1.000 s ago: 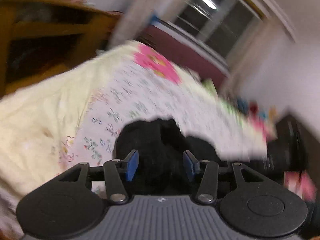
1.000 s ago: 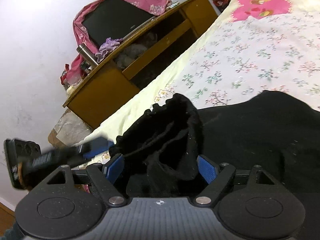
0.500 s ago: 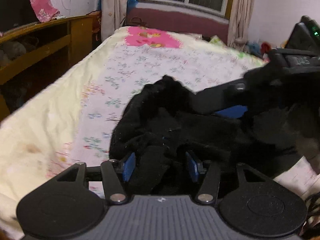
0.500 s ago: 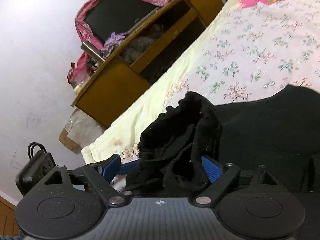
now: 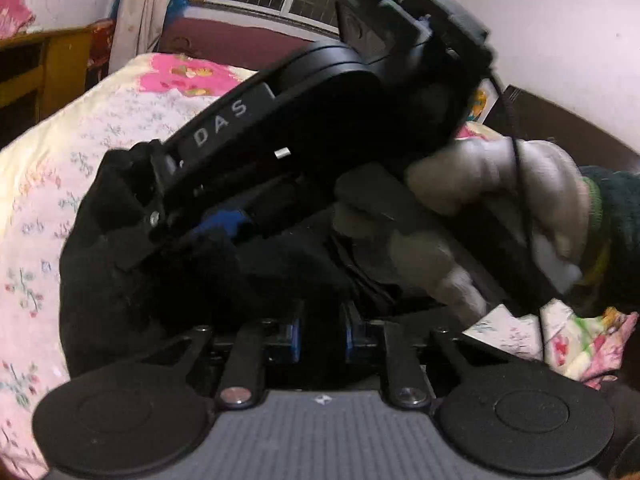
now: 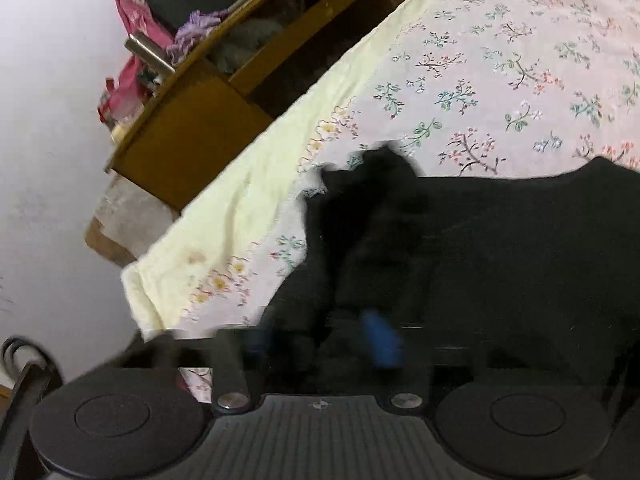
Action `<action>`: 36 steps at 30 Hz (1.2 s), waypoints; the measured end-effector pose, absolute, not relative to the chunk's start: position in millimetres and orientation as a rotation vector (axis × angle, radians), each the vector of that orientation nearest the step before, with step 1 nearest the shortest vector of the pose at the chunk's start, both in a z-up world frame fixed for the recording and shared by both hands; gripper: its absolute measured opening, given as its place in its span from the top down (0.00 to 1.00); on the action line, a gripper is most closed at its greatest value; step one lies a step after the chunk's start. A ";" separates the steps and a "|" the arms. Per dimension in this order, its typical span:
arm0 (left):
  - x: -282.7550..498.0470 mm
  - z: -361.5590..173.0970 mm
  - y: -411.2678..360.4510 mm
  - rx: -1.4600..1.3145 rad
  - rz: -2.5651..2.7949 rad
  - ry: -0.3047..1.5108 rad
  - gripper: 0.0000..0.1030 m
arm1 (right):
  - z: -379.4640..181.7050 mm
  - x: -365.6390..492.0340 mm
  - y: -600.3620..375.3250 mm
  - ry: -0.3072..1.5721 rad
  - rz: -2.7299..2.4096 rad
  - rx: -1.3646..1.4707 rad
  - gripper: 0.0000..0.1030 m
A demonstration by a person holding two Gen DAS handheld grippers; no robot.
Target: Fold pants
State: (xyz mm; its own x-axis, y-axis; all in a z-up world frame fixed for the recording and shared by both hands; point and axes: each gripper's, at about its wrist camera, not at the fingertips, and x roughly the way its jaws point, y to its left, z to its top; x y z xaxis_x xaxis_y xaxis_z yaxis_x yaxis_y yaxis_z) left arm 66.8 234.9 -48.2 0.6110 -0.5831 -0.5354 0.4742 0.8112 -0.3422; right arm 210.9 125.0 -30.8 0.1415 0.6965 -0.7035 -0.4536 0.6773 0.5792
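Left wrist: right gripper (image 5: 224, 224) blocking bed (image 5: 52, 168).

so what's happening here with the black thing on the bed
A person is folding black pants on a floral bedsheet, a handheld gripper in each hand. The left gripper is nearly closed on a bunch of the dark fabric. The right gripper, held in a gloved hand, crosses close in front of the left one and also sits in bunched fabric, though blur hides its grip. The rest of the pants lie flat.
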 end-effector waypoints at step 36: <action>64.6 -34.8 242.1 0.047 -0.131 0.651 0.54 | -30.1 224.2 119.2 1.153 0.863 0.351 0.91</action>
